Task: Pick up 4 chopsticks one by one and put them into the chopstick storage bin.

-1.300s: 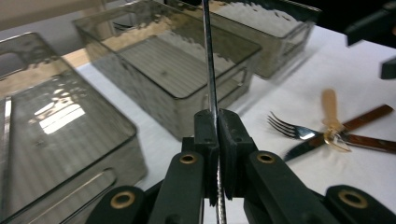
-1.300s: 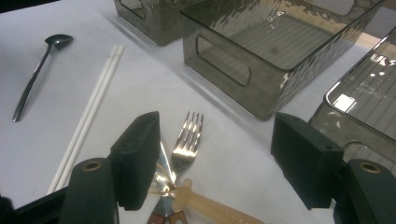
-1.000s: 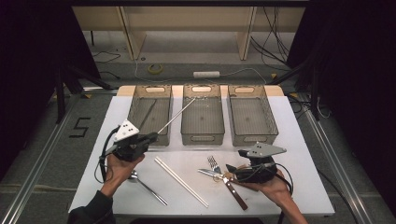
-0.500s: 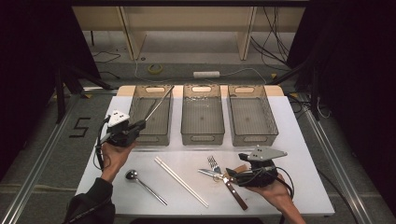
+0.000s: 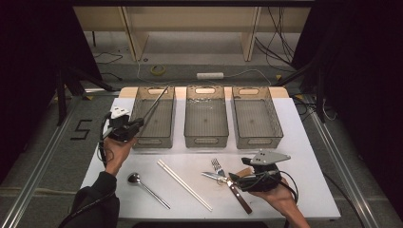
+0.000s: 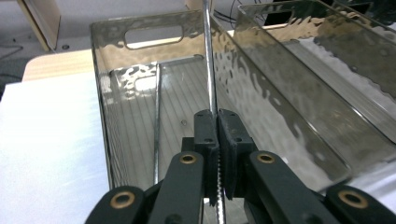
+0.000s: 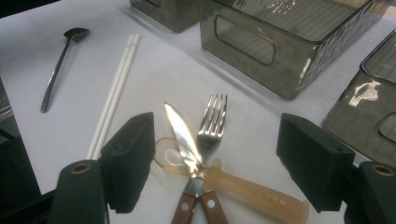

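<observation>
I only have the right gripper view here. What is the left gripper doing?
Observer: The left gripper has its jaws shut on a thin metal chopstick.
Operator: Where is that pointing?
Observer: It slants over the left bin, toward the bin's far wall.
Operator: Is anything lying inside that bin?
Observer: What looks like a second metal stick lies along its floor.

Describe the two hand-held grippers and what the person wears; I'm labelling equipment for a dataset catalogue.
Both grippers are black. The left gripper has flat jaws with ribbed inner faces on arms with brass-coloured pivot rings, a white plate on top and a black cable. The right gripper has blocky black pads, a grey three-cornered plate with dark holes and looping black cables. A dark sleeve covers the left forearm.
</observation>
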Available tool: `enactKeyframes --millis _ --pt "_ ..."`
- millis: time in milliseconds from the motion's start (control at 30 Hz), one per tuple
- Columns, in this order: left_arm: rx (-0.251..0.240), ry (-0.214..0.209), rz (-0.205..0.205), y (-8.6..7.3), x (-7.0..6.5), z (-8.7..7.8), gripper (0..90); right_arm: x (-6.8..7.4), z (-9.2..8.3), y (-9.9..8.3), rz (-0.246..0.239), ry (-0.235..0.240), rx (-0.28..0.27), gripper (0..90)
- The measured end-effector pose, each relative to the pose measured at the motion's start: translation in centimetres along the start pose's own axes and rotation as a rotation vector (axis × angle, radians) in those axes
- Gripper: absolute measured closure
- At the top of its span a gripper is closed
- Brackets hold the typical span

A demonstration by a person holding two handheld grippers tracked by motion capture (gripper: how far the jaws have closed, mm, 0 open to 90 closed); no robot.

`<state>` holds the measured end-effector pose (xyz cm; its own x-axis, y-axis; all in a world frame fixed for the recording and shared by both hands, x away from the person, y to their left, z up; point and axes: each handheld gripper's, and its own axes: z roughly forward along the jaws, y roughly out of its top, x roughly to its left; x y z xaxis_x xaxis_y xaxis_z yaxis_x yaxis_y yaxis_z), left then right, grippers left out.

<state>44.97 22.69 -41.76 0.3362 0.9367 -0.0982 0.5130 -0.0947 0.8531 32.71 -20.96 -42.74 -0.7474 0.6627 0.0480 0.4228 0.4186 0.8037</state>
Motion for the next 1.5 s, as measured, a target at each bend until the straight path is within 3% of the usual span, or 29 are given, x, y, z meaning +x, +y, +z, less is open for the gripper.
enactKeyframes --millis 767,800,900,1067,1233,1300,1500 --pt "0.099 0.07 -0.033 -0.3 0.3 2.9 85.0 0.4 0.1 0.1 -0.012 0.024 0.001 29.5" --pt "0.098 0.067 -0.038 -0.2 0.2 2.8 83.7 0.4 0.1 0.1 -0.01 0.025 0.001 29.5" --pt "0.093 0.072 -0.043 0.0 -0.1 2.5 66.9 0.4 0.1 0.1 -0.008 0.025 0.002 29.4" --pt "0.08 0.036 -0.032 0.3 -0.8 1.1 49.6 0.3 0.1 0.1 -0.009 0.028 0.001 29.5" --pt "0.071 -0.022 -0.014 0.1 -1.5 -0.9 41.1 0.6 0.1 0.1 -0.008 0.026 0.009 29.5" --pt "0.068 -0.066 -0.012 -0.2 -2.0 -1.6 37.6 0.7 0.1 0.2 -0.008 0.026 0.012 29.5" --pt "0.091 -0.161 0.057 -0.9 -3.6 -3.1 31.5 0.9 0.3 0.3 -0.002 0.021 0.027 30.0"
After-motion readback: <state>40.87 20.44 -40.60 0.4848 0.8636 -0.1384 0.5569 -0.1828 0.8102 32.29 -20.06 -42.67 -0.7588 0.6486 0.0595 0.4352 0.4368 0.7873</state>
